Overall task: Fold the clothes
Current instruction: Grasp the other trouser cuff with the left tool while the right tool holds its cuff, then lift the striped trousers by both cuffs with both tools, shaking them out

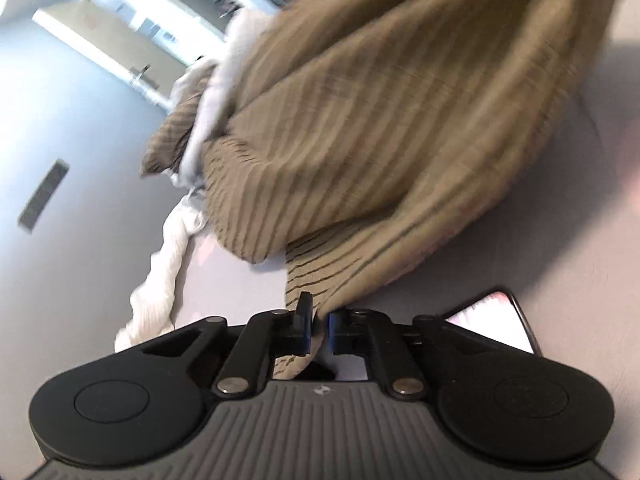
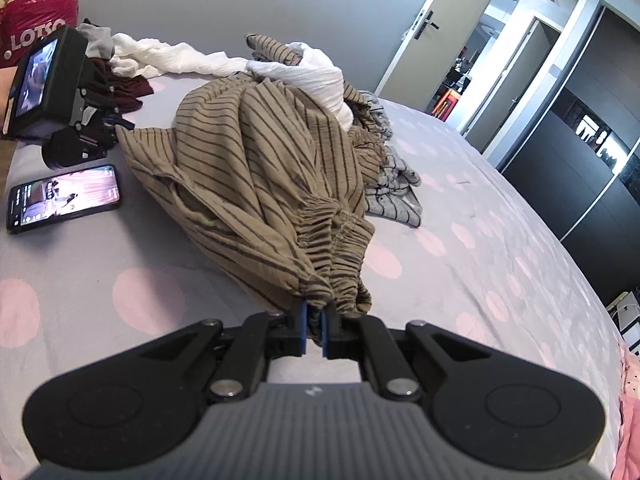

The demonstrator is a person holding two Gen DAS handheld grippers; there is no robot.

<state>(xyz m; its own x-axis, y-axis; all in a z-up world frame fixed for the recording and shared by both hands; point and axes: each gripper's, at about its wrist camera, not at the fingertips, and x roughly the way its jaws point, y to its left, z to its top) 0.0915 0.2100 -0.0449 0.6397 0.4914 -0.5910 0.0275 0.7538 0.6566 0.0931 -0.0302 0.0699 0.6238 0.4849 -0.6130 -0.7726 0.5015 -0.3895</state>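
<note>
A: So, where does it stand?

B: The brown striped garment (image 2: 256, 168) lies heaped on the bed (image 2: 500, 248). The right gripper (image 2: 315, 326) has its fingers nearly together, pinching the gathered elastic edge. The left gripper (image 1: 319, 326) pinches another edge, fingers narrow with cloth between them.

A: What could go wrong?

B: My guess is the white garment (image 2: 304, 68) comes along. It sits on the far end of the striped one, so lifting may drag it. The phone (image 2: 64, 198) lies just beside the cloth near the left gripper and could get swept. The right pinch holds bunched elastic, which might slip.

A: Anything unclear?

B: The left view is blurred and tilted, so I cannot tell which hem it holds. The garment's shape is hidden in folds. The grey striped piece (image 2: 394, 196) is partly buried.
</note>
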